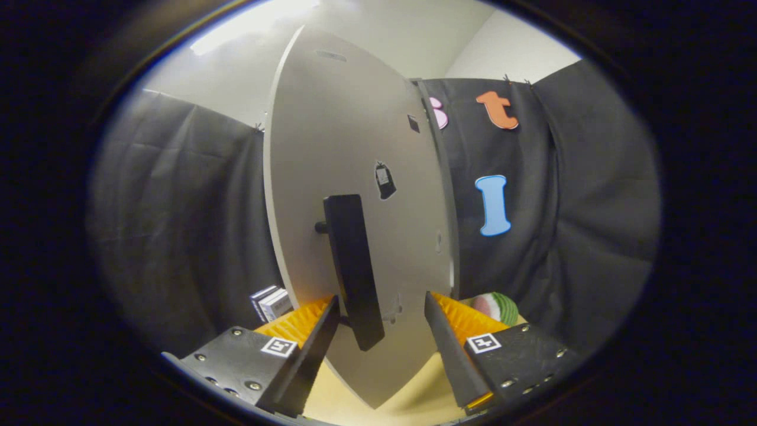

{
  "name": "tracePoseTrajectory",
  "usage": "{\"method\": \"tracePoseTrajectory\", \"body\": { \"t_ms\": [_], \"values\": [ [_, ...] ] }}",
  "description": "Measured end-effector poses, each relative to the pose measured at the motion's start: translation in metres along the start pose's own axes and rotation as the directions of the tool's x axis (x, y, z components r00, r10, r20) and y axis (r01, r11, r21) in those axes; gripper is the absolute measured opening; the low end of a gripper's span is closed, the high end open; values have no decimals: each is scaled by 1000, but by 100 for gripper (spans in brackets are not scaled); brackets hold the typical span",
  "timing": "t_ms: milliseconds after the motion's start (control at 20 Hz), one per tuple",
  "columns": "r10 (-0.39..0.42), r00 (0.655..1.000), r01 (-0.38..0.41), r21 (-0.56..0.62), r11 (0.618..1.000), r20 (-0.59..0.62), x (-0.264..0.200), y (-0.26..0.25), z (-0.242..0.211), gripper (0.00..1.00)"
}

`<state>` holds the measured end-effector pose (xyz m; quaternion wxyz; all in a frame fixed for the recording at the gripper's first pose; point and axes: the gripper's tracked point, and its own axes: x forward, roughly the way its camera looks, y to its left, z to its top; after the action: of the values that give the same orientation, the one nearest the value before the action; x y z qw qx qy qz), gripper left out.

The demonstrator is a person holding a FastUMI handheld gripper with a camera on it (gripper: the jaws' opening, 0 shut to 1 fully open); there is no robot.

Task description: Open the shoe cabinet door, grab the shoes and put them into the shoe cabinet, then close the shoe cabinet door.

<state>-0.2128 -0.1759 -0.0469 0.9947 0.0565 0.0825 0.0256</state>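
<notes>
The shoe cabinet door (331, 136) is a tall pale grey panel standing upright right in front of me, turned so that its far edge (442, 195) shows against the black cloth. A long black bar handle (352, 266) stands off the door on a short peg. My gripper (381, 299) is open, with its fingers on either side of the handle's lower end. The handle lies close to the left finger (322, 334), and a wide gap separates it from the right finger (443, 337). Neither finger visibly presses on it.
A small dark tag (385, 180) is stuck on the door above the handle. Two small white boxes (272, 303) lie low to the left of the door. A round green, white and pink object (498, 307) sits low to its right. A pale yellow surface (366, 405) lies below.
</notes>
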Motion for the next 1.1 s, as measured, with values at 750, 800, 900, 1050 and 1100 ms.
{"method": "tracePoseTrajectory", "body": {
  "t_ms": [750,800,900,1050,1100],
  "values": [
    [140,990,-140,-2,990,9,115,104,-18,100],
    [143,990,-143,-3,990,13,121,107,-18,100],
    [150,989,-150,-1,989,18,130,107,-12,100],
    [161,987,-161,3,987,20,148,115,-13,100],
    [162,987,-163,4,987,19,155,118,-14,99]
  ]
}}
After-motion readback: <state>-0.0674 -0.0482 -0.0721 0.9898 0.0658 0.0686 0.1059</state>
